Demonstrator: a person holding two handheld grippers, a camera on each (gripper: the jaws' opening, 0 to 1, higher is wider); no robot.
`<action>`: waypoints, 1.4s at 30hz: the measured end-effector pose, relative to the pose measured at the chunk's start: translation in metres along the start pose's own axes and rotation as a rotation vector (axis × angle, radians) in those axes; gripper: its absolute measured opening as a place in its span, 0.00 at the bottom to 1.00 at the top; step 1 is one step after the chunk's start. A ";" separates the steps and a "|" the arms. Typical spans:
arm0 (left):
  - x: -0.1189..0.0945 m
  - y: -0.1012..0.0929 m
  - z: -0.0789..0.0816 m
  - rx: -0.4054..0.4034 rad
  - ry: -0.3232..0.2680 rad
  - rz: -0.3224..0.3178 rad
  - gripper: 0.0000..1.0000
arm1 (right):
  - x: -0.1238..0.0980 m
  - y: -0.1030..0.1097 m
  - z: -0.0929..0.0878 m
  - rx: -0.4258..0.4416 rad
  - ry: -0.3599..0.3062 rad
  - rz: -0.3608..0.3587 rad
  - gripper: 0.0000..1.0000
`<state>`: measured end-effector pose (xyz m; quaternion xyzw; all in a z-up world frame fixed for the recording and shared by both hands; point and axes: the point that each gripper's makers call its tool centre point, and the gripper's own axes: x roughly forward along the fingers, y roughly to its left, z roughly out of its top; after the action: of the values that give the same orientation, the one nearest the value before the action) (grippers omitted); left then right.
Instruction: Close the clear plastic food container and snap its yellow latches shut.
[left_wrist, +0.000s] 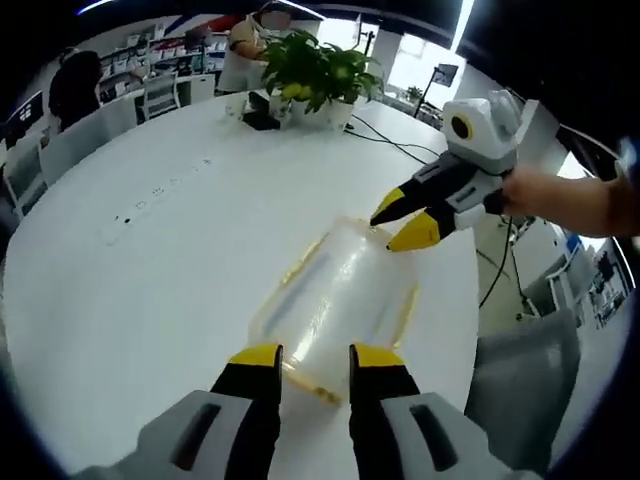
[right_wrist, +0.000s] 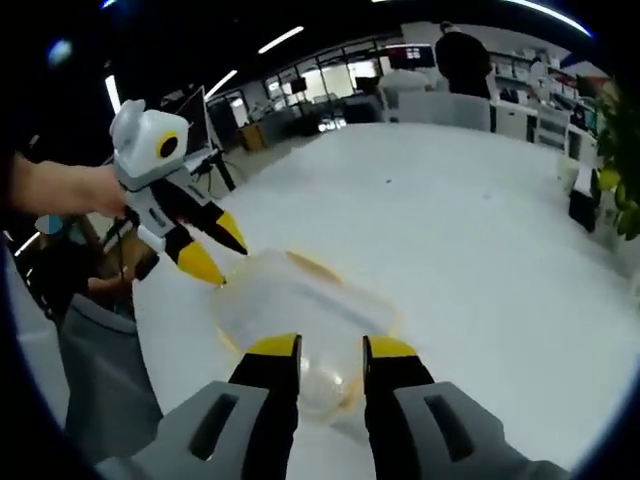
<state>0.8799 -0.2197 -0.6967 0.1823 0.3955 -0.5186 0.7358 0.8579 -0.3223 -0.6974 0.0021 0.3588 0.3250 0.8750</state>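
The left gripper (left_wrist: 315, 357) has its yellow tips a narrow gap apart, holding nothing, poised at the near end of the container (left_wrist: 335, 300). At the far end the right gripper (left_wrist: 405, 220) points its tips, also a little apart and empty, down at the rim. From the right gripper view its own tips (right_wrist: 332, 347) sit over the container (right_wrist: 300, 315), with the left gripper (right_wrist: 215, 250) opposite. The clear box, lid on, yellow-edged, lies near the edge of a white table (left_wrist: 150, 230). A potted plant (left_wrist: 315, 70) stands far off.
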 end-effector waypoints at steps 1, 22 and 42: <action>0.001 0.000 0.002 0.014 0.001 -0.006 0.19 | 0.001 0.002 0.000 -0.010 0.006 0.012 0.21; 0.031 -0.019 0.036 0.197 0.002 -0.121 0.19 | 0.012 0.020 -0.001 -0.159 0.052 0.122 0.19; 0.042 -0.019 0.044 0.214 0.009 -0.123 0.19 | 0.017 0.034 0.000 -0.218 0.065 0.186 0.17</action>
<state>0.8868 -0.2832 -0.6989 0.2373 0.3517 -0.6011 0.6773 0.8480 -0.2862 -0.6996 -0.0703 0.3478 0.4414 0.8242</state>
